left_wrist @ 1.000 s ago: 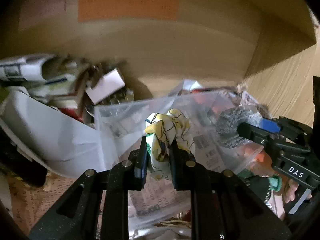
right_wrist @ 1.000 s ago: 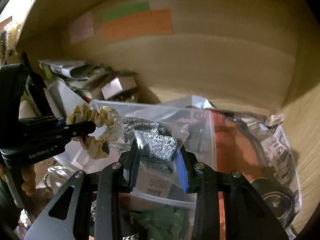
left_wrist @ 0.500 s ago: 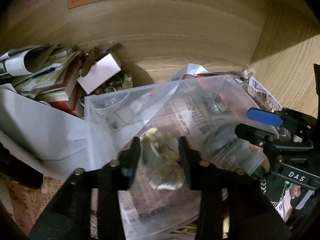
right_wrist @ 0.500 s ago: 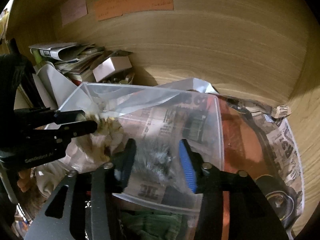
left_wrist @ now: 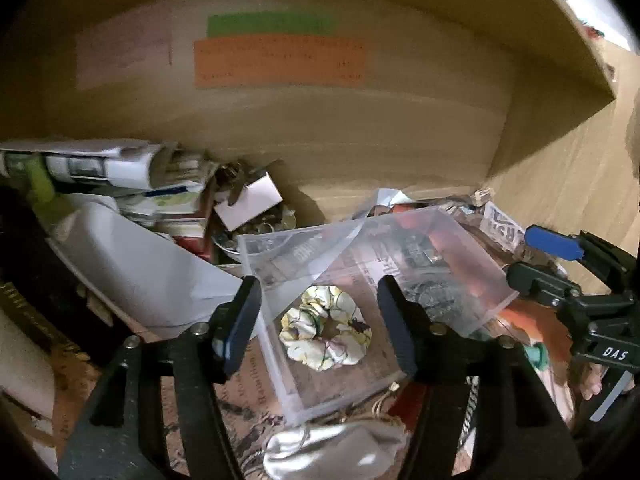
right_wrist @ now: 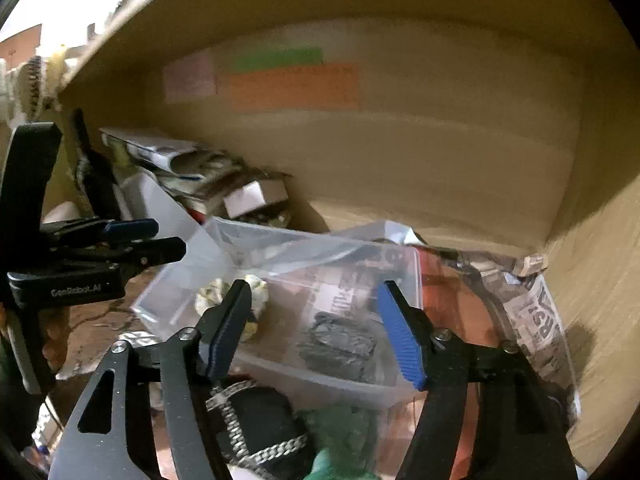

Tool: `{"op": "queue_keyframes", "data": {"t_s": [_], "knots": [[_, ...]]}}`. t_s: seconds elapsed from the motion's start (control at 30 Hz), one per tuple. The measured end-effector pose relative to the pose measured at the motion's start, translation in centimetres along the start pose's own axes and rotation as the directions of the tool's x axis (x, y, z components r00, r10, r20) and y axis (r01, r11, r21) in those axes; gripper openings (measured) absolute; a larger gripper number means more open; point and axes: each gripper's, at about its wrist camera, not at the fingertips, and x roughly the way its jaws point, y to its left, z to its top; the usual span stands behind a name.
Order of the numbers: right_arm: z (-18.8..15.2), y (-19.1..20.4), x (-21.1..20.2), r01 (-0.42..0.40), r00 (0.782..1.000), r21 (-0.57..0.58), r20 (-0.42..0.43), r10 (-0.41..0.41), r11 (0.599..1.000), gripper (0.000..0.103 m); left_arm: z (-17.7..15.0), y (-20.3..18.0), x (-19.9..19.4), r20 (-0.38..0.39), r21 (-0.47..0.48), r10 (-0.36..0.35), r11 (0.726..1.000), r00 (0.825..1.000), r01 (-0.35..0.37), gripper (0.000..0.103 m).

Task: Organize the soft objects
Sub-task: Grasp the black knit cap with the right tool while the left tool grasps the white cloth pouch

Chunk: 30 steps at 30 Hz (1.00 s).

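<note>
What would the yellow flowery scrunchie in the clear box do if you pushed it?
The yellow scrunchie is puffy, gathered cloth, so it would probably squash and spring back, not break. It looks light, so a nudge would likely slide it along the clear box floor. Lying flat, it seems unlikely to roll.

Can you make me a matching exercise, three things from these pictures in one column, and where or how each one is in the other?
1. yellow scrunchie
2. silver-grey scrunchie
3. left gripper

A. open, holding nothing
B. in the clear box, right-hand side
C. in the clear box, left-hand side

Pairs: 1-C, 2-B, 3-A
</note>
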Motion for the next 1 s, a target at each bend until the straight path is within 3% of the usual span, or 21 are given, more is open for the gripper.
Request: {"op": "queue_keyframes", "data": {"t_s": [0.27,0.4,0.5,0.6,0.83,1.0], "knots": [[-1.6,1.9,-1.8,-0.026,0.999,-0.018,0.024,0.026,1.000,0.070,-3.0,0.7,-2.5,-0.003,0.001,0.011,1.000,1.000,-0.011,0.070],[-3.2,2.2,-1.0,-0.041,0.999,0.000,-0.023,0.041,0.999,0.070,-5.0,0.8,-2.7,-0.041,-0.003,0.004,1.000,0.999,-0.005,0.073],[-4.5,2.2,-0.2,-0.046,0.997,0.016,-0.065,0.047,0.999,0.070,-6.3,0.8,-2.4,-0.066,-0.009,0.000,1.000,0.998,-0.001,0.085],[-5.5,2.2,0.7,-0.054,0.993,0.039,-0.104,0.058,0.998,0.070,-7.6,0.6,-1.8,-0.093,-0.001,-0.002,1.000,0.996,0.002,0.087],[-6.6,2.6,1.1,-0.048,0.991,0.039,-0.120,0.052,0.998,0.069,-9.9,0.3,-0.6,-0.155,-0.023,-0.041,0.999,0.987,0.037,0.096],[-6.7,2.8,0.7,-0.031,0.993,0.014,-0.109,0.033,0.999,0.040,-10.5,0.4,0.1,-0.173,-0.051,-0.069,0.997,0.982,0.061,0.096]]}}
